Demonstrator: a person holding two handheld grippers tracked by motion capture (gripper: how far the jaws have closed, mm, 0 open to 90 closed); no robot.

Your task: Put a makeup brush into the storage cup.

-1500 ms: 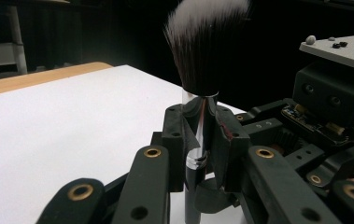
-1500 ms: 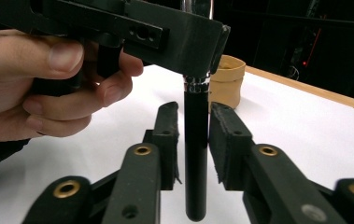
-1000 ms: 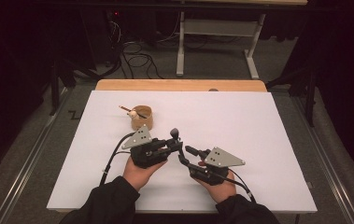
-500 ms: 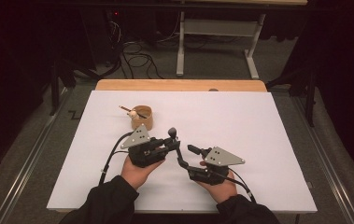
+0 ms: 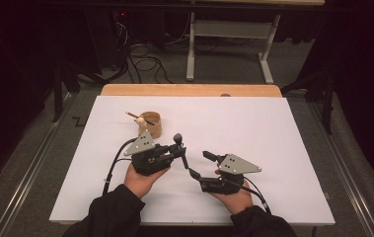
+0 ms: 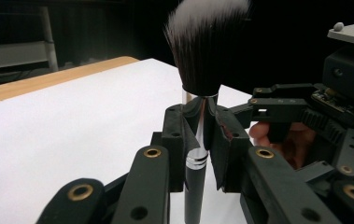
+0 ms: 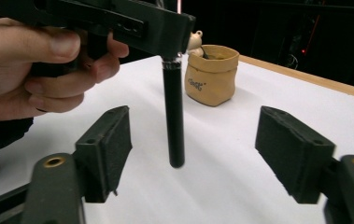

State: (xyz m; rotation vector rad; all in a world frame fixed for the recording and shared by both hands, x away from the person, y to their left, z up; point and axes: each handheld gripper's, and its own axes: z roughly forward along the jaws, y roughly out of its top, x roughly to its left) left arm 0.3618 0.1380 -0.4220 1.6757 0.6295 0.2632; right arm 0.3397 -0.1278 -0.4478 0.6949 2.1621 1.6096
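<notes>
A makeup brush [image 6: 198, 70] with dark, white-tipped bristles, a silver ferrule and a black handle [image 7: 173, 116] stands upright above the white table. My left gripper [image 5: 180, 150] [image 6: 200, 135] is shut on the ferrule. My right gripper [image 5: 200, 164] [image 7: 198, 154] sits just right of it, and its jaws have just been opening. They stand wide on either side of the handle's lower end, and neither pad [image 7: 107, 149] touches it.
A small tan pouch [image 5: 151, 124] [image 7: 212, 74] holding a stick with a round end stands behind the left gripper. The white sheet [image 5: 283, 143] covers the table, with a wooden strip [image 5: 189, 90] at its far edge. Cables and table legs lie on the floor beyond.
The right gripper's jaws have spread apart around the brush handle. The left gripper keeps its hold on the brush and has hardly moved.
</notes>
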